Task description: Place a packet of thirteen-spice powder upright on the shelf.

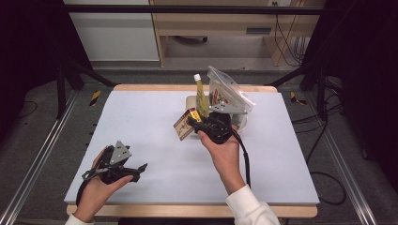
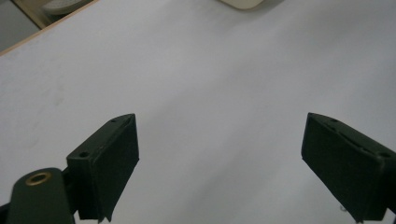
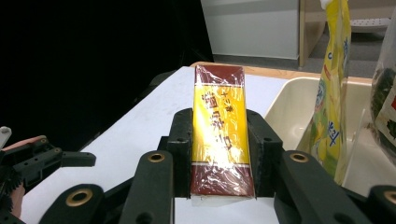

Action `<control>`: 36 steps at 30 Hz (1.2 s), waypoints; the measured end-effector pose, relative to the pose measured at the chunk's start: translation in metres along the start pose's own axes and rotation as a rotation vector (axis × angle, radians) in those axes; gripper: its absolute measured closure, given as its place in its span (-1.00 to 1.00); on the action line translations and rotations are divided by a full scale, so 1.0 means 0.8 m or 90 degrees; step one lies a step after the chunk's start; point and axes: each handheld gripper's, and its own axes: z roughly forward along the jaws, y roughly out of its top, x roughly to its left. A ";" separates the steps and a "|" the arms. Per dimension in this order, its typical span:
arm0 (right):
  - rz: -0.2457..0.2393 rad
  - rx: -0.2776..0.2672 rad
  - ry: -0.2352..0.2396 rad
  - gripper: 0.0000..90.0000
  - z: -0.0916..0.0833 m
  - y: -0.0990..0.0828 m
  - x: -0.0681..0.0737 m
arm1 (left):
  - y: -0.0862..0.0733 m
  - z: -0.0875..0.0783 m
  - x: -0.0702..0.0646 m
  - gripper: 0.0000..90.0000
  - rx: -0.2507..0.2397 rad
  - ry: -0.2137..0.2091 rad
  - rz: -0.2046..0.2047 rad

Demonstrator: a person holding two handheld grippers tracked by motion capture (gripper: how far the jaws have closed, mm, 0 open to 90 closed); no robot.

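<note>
The right hand-held gripper [image 3: 219,186] is clamping a flat red-and-yellow box [image 3: 219,135] wrapped in clear film, its two black jaws pressing on the box's long sides. In the right gripper view the box is standing up between the jaws, its far end reaching well beyond the fingertips. In the high view the same box [image 1: 184,124] is sticking out to the left of the right hand-held gripper [image 1: 195,123], held above the counter [image 1: 141,117].

Just beyond and to the right of this gripper, a cream tray [image 3: 292,107] is sitting on the counter. A yellow pouch [image 3: 332,84] with a white cap is standing upright in it, and a clear plastic bag [image 1: 227,93] with printed packets inside is leaning beside the pouch; whether the two are touching is hard to judge from here.

The left hand-held gripper [image 1: 136,171] is hovering near the front left part of the counter, well apart from the box and the tray. Its jaws are standing wide apart with nothing between them, as the left gripper view shows, where the left hand-held gripper [image 2: 219,163] is looking down on bare white counter surface. A corner of the cream tray [image 2: 243,3] is showing far ahead of those jaws.
</note>
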 end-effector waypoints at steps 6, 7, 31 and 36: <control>-0.016 -0.005 -0.018 0.50 0.002 0.008 0.002 | -0.020 -0.005 0.009 -0.77 -0.009 0.011 -0.042; -0.018 -0.006 -0.022 0.50 0.003 0.010 0.003 | -0.023 -0.006 0.010 -0.77 -0.007 0.013 -0.046; -0.063 -0.070 -0.161 0.51 0.033 0.015 0.008 | -0.049 -0.011 0.020 -0.76 -0.001 0.016 -0.089; -0.057 -0.077 -0.167 0.51 0.037 0.014 0.009 | -0.049 -0.012 0.020 -0.76 -0.001 0.015 -0.089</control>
